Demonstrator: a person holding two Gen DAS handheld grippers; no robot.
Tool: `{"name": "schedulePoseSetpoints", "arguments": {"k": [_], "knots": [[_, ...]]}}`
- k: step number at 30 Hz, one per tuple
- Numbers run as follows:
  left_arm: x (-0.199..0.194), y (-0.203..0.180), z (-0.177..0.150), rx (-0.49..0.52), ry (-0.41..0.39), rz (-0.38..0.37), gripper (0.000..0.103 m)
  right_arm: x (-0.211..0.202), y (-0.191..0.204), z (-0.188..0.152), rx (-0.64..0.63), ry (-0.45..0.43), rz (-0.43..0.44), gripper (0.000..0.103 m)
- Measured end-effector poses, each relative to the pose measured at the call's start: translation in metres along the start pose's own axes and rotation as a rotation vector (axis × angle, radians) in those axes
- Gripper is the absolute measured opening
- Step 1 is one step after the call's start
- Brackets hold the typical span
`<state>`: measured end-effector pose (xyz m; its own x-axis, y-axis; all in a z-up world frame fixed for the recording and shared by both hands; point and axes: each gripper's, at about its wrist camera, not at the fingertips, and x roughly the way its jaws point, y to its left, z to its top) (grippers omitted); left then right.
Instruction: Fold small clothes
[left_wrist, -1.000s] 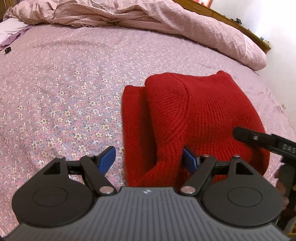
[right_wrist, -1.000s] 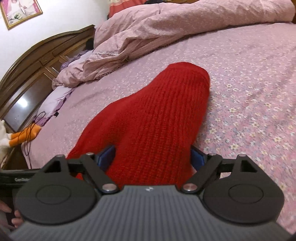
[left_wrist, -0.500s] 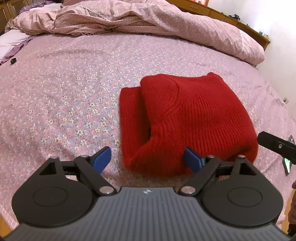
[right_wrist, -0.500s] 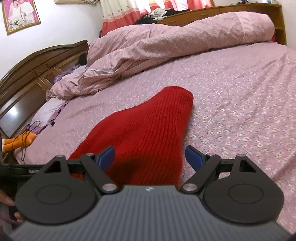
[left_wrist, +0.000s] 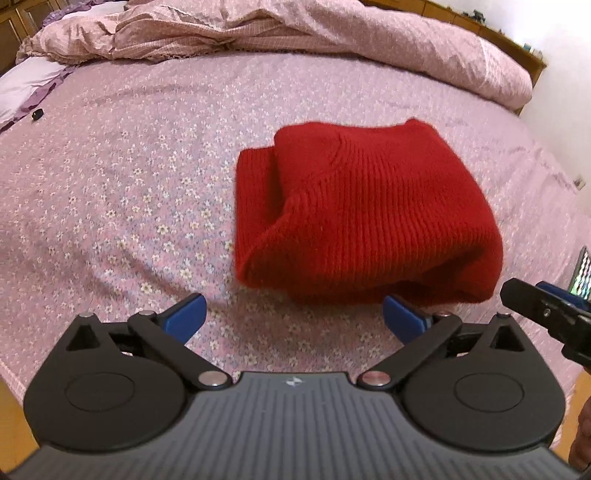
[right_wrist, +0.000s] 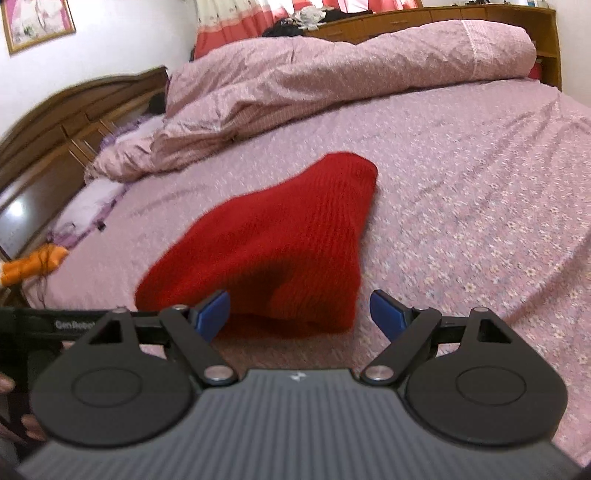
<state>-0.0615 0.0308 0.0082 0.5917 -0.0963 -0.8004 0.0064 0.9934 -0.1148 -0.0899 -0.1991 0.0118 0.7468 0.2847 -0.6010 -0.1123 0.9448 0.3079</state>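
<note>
A red knitted sweater (left_wrist: 365, 214) lies folded into a compact bundle on the pink flowered bed sheet (left_wrist: 110, 177). My left gripper (left_wrist: 293, 319) is open and empty, just short of the bundle's near edge. The right gripper's tip (left_wrist: 543, 310) shows at the right edge of the left wrist view. In the right wrist view the sweater (right_wrist: 273, 243) lies ahead, and my right gripper (right_wrist: 301, 310) is open and empty at its near edge, not touching it.
A rumpled pink duvet (left_wrist: 295, 33) lies along the far side of the bed, also in the right wrist view (right_wrist: 332, 74). A wooden headboard (right_wrist: 55, 147), a lilac pillow (right_wrist: 88, 206) and an orange soft toy (right_wrist: 33, 266) are at left.
Both grippers have drawn back from the sweater, which had lain between their open fingers. It now lies free on the bed, farther off in both views.
</note>
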Motion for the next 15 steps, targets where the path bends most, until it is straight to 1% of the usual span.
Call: {"name": "schedulePoseSetpoints", "arguments": {"k": [4,9,15], "knots": [[0.007,-0.006,-0.004,0.017,0.034,0.013,0.103,0.002,0.002,-0.006,-0.012,0.011,-0.025,0.085],[0.017,-0.011,-0.009,0.027,0.067,0.028,0.103,0.010,0.005,-0.013,-0.022,0.048,-0.028,0.084],[0.023,-0.014,-0.010,0.041,0.087,0.037,0.103,0.017,0.005,-0.017,-0.011,0.079,-0.029,0.084]]}}
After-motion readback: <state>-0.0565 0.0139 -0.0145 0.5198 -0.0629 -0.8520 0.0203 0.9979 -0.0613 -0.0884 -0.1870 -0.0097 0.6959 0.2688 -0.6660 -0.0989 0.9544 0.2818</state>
